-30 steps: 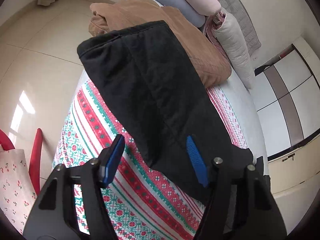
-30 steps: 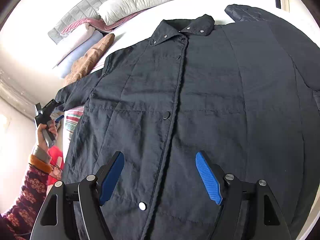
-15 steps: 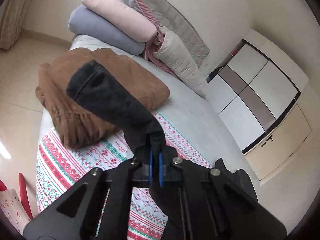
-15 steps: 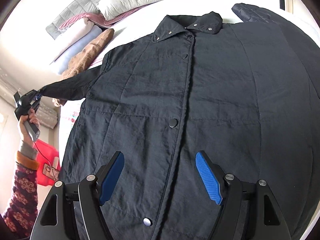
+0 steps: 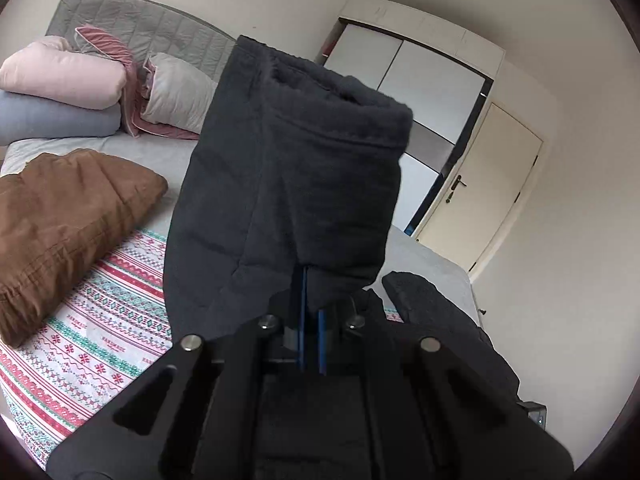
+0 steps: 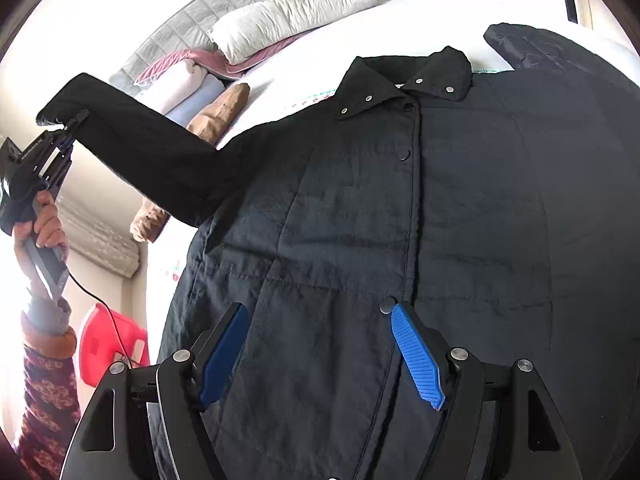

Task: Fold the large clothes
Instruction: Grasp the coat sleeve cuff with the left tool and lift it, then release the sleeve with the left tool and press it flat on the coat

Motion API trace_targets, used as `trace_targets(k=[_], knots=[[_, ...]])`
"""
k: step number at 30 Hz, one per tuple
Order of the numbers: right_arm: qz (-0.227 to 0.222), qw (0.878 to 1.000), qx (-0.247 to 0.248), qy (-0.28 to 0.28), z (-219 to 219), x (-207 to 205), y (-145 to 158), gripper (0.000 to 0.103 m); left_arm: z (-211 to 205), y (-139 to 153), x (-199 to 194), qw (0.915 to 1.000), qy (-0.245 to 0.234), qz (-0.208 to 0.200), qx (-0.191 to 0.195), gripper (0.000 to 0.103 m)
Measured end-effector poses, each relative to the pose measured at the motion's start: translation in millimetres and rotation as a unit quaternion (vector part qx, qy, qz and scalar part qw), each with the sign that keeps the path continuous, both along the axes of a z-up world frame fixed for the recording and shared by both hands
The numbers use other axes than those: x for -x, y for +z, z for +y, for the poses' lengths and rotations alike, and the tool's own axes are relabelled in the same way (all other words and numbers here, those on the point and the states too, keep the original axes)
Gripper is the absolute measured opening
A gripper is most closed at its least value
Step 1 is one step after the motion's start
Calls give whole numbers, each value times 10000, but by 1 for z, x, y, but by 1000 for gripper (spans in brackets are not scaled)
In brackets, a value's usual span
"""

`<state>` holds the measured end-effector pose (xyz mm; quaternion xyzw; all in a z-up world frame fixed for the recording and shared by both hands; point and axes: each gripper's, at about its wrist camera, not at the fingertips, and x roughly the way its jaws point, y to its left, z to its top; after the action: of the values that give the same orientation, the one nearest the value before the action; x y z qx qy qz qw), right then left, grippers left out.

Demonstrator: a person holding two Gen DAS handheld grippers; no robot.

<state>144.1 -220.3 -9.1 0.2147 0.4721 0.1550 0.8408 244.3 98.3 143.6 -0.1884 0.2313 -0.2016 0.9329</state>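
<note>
A large black quilted jacket [image 6: 420,208] lies front up on the bed, collar toward the pillows. My left gripper [image 5: 311,320] is shut on its left sleeve [image 5: 288,184] near the cuff and holds it raised off the bed; the sleeve [image 6: 152,152] stretches up and left to that gripper [image 6: 66,132] in the right wrist view. My right gripper [image 6: 320,344] is open and empty, just above the jacket's lower front by the snap placket. The other sleeve [image 6: 532,48] lies at the far right.
A folded brown garment [image 5: 68,216] lies on the patterned bedspread [image 5: 80,352]. Rolled blankets and pillows [image 5: 80,92] are stacked at the grey headboard. A wardrobe and a door [image 5: 480,184] stand beyond the bed. A red stool [image 6: 112,344] stands on the floor.
My left gripper closed on the sleeve near the cuff and lifted it up off the bed. My right gripper moved lower over the jacket front and stayed open.
</note>
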Motion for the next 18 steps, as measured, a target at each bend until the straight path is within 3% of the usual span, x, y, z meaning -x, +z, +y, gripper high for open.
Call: trace_targets(k=[5, 8, 10, 12, 13, 16, 18], knots=[[26, 9995, -209, -233, -9, -9, -5, 75, -71, -19, -4, 9973, -607, 176, -384, 6], [-17, 9988, -324, -363, -19, -14, -10, 75, -107, -37, -3, 9822, -1708, 613, -494, 21], [11, 9979, -417, -501, -29, -17, -16, 75, -113, -47, 2, 9755, -1972, 738, -632, 32], [105, 9965, -535, -628, -43, -21, -24, 75, -98, -49, 8, 9796, -1780, 583, -727, 48], [174, 9962, -553, -653, -49, -23, -28, 75, -85, -49, 8, 9825, -1643, 519, -711, 50], [350, 9944, -621, -781, -68, -34, -37, 75, -46, -60, -4, 9888, -1026, 714, -816, 51], [415, 9902, -998, -882, -78, -47, -43, 75, -22, -74, -13, 9884, -641, 972, -977, 46]])
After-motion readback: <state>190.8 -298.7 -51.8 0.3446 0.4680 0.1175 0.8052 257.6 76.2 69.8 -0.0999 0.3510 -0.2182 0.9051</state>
